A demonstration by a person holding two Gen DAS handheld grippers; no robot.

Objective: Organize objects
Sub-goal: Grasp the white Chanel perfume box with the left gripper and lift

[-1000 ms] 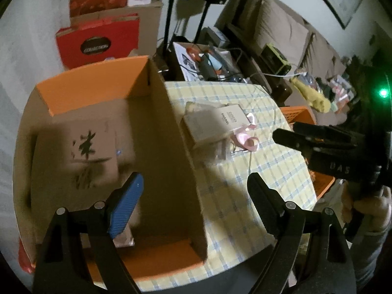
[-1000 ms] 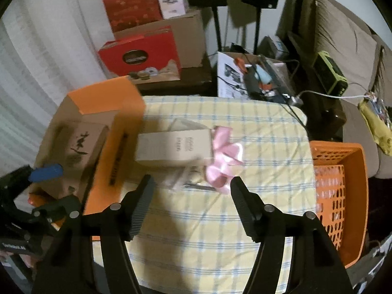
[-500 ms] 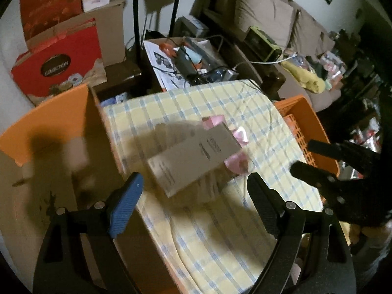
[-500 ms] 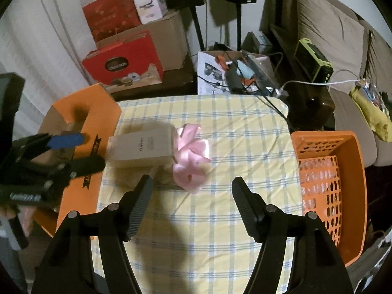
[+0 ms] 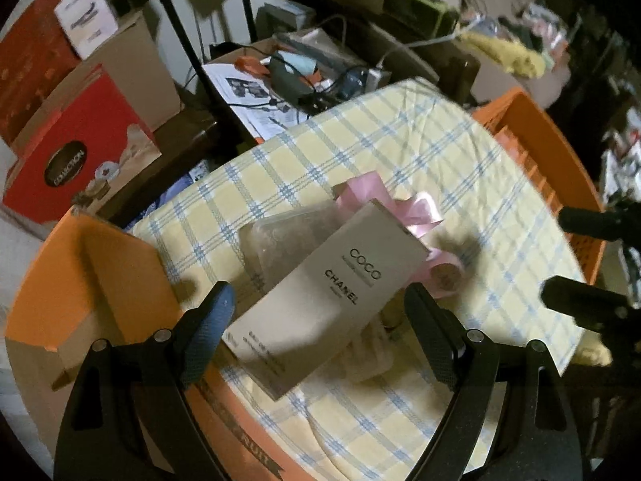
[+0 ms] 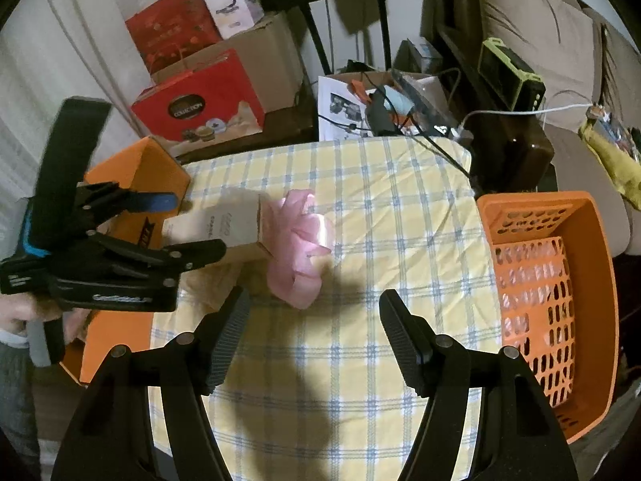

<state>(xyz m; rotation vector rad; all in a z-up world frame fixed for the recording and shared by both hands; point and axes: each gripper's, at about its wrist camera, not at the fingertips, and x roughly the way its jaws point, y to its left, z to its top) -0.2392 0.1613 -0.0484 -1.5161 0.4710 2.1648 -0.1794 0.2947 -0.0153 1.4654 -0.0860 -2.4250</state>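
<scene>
Two items, the perfume box (image 5: 328, 292) and pink ribbon (image 6: 298, 248), remain on the desk (image 6: 380, 360); both grippers' fingers (image 5: 208, 328) spread, empty.

Perfume box (image 5: 332, 300): long, pale beige carton, printed "COCO" and "CHANEL" in dark letters on its upper face. It is laid flat and askew near the left edge of the desk (image 5: 400, 152), which is covered by a yellow cloth checked in blue. One end is raised over crumpled clear wrapping (image 5: 280, 240).

Ribbon bow (image 6: 298, 252): pink satin, looped and glossy, placed touching the far end of the perfume box, on the cloth.

Cardboard box (image 5: 100, 280): orange outside, brown inside, open-topped, set against the left edge of the desk.

Basket (image 6: 561, 300): orange plastic, perforated walls, placed at the right edge of the desk.
</scene>
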